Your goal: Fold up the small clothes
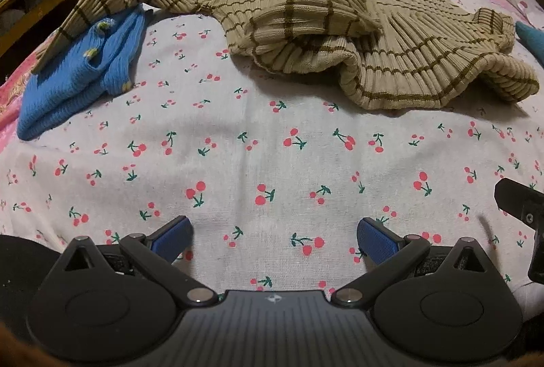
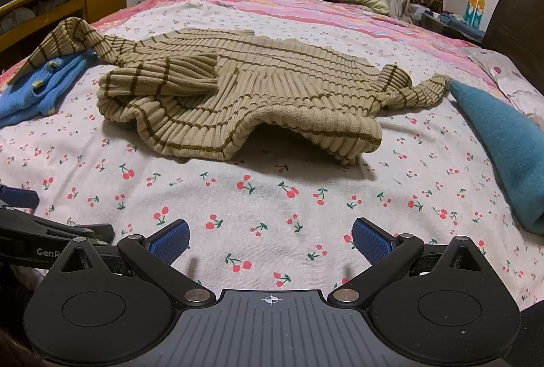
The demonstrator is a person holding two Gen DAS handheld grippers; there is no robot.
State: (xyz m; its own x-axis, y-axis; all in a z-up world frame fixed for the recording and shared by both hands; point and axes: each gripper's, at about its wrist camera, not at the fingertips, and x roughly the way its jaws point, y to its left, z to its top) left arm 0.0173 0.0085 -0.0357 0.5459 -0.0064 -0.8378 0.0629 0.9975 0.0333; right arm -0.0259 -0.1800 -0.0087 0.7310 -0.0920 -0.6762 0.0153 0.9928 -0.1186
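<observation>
cherry sheet (image 2: pixel 272 203) below; left gripper (image 1: pixel 274 239), right gripper (image 2: pixel 270 239) level, spread, empty.

Left gripper (image 1: pixel 274 239): fingers spread wide, blue-padded fingertips (image 1: pixel 171 237) well apart, nothing between them; held low and level, pointing forward.

Right gripper (image 2: pixel 271 239): same pose, fingers (image 2: pixel 372 243) wide apart and empty.

The two sit side by side, each just catching the other's edge in its view; how close they are, apparently near, cannot be fixed.
</observation>
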